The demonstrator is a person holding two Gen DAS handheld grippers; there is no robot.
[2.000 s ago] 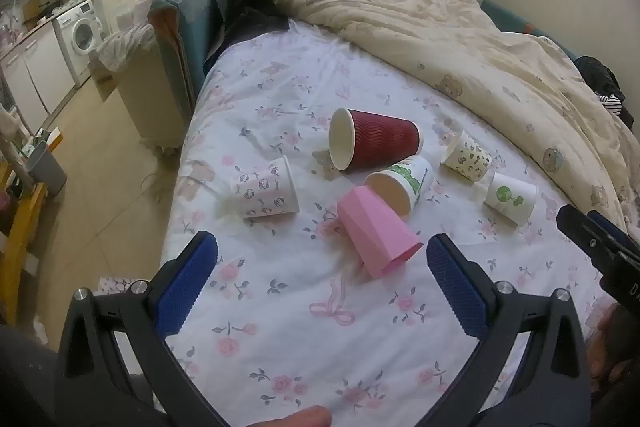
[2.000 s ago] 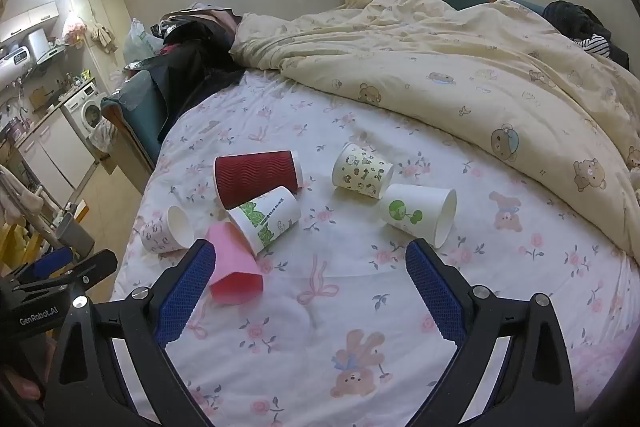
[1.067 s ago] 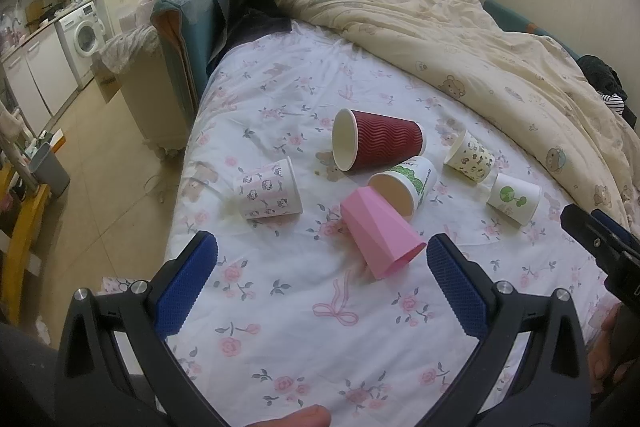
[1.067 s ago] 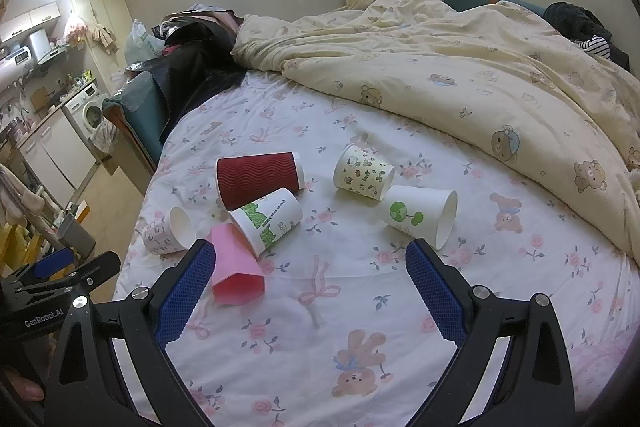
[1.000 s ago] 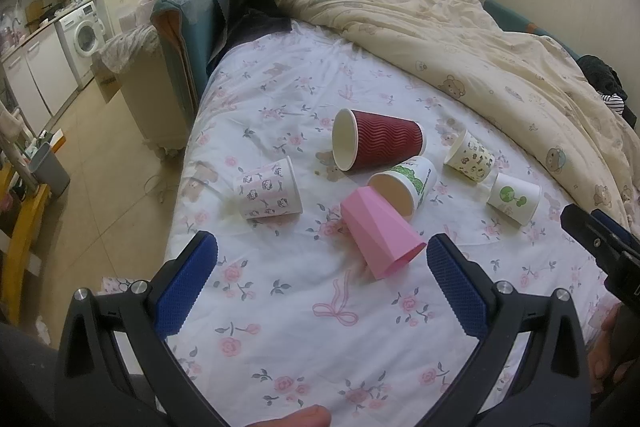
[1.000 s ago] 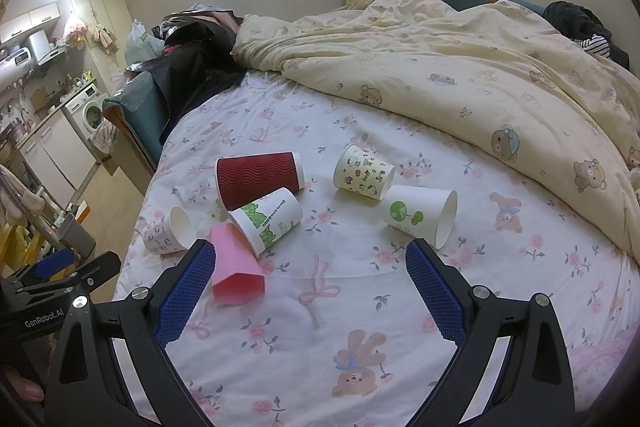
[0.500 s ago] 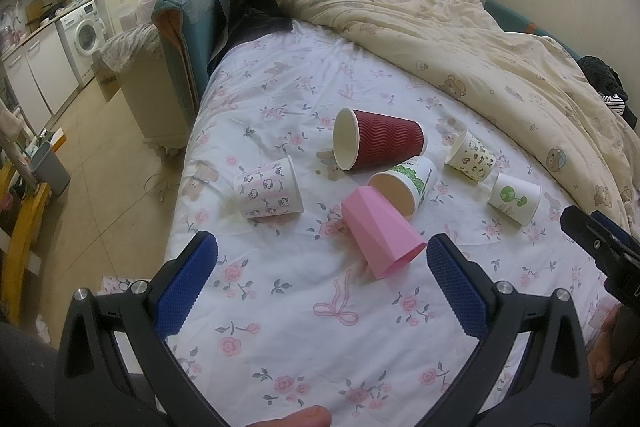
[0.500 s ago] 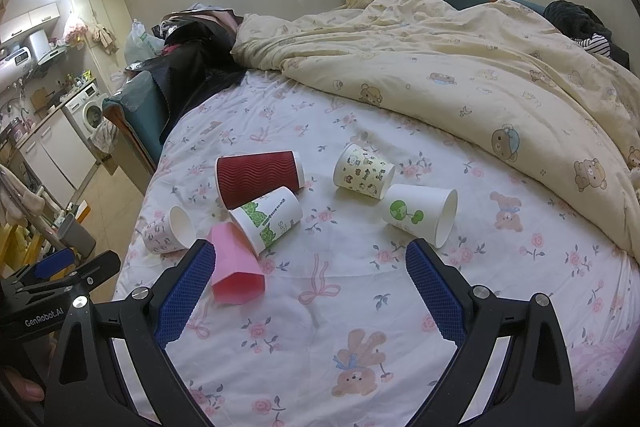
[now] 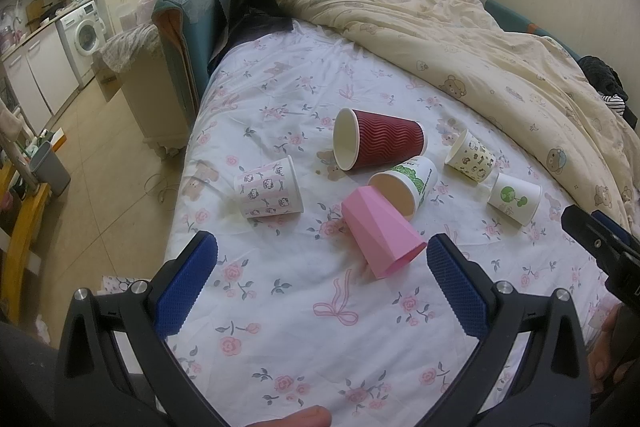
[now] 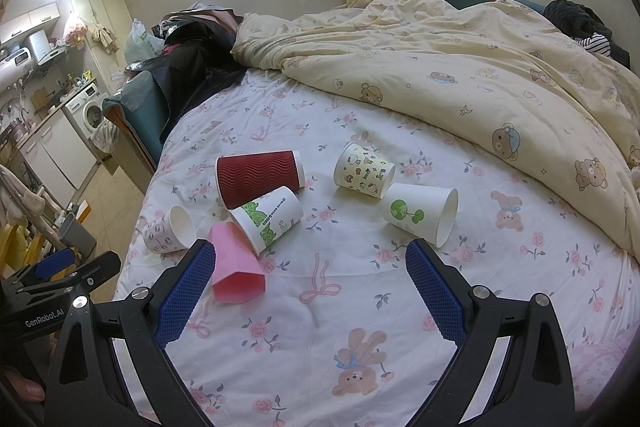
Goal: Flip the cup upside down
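Several cups lie on their sides on the flowered bed sheet [image 9: 360, 327]. A pink faceted cup [image 9: 380, 233] [image 10: 236, 267] lies nearest, touching a white cup with green print [image 9: 404, 187] [image 10: 268, 219]. Behind them lies a dark red ribbed cup [image 9: 380, 145] [image 10: 258, 179]. A pink kitty-print cup [image 9: 270, 193] [image 10: 168, 229] lies to the left. A cartoon-print cup [image 9: 470, 157] [image 10: 364, 169] and a white cup with a green tree [image 9: 514, 199] [image 10: 420, 213] lie to the right. My left gripper [image 9: 320, 283] is open and empty, short of the pink cup. My right gripper [image 10: 308, 289] is open and empty.
A cream bear-print duvet [image 10: 460, 79] is heaped over the far and right side of the bed. The bed's left edge drops to a tiled floor [image 9: 100, 163]. A teal headboard with dark clothes [image 9: 192, 27] stands at the far left. A washing machine [image 9: 86, 37] is beyond.
Both views have barely shifted; the left view has crept very slightly. No cup has moved and both grippers stay open.
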